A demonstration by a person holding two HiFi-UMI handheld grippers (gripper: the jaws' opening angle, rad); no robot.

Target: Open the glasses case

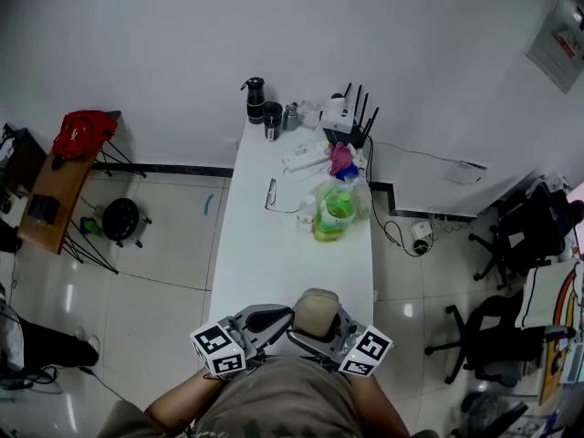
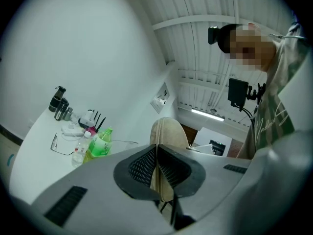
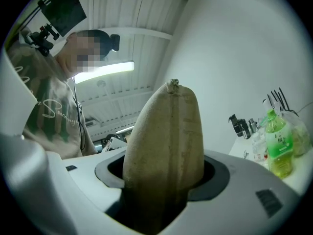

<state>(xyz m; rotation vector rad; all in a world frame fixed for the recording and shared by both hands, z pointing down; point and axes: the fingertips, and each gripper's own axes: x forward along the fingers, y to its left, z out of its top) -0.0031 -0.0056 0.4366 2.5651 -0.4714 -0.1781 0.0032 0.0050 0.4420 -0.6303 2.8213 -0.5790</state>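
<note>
Although its jaws stand almost together, the left hand-held gripper (image 2: 156, 169) is not empty. Its dark ribbed pads pinch a thin strip of the beige, rounded fabric glasses case (image 2: 169, 131), whose body rises just beyond the fingertips. Whether that strip is a zip tab or the case's edge I cannot tell.

In the head view the glasses case sits between the two hand-held grippers, over the near end of the long white surface (image 1: 274, 263) and close to the person's chest. Whether it rests on the surface I cannot tell.

To the right of the case, the right hand-held gripper (image 3: 164, 180) has its jaws spread wide and closed on the case's thick body, one jaw on each side. A seam runs up the case to a small tab at its tip.

Well beyond both hand-held grippers, other things lie along the surface. From left to right these are a pair of thin-framed clear spectacles (image 1: 271, 194), a small clear plastic bottle (image 1: 306, 215) and a bright green plastic bottle (image 1: 336, 210). The two bottles stand just beside each other.

At the far end, against the white wall, are a black flask (image 1: 255, 99) to the left and a white router with black aerials (image 1: 347, 115) to the right. A pink object (image 1: 340, 160) lies between the router and the green bottle.
</note>
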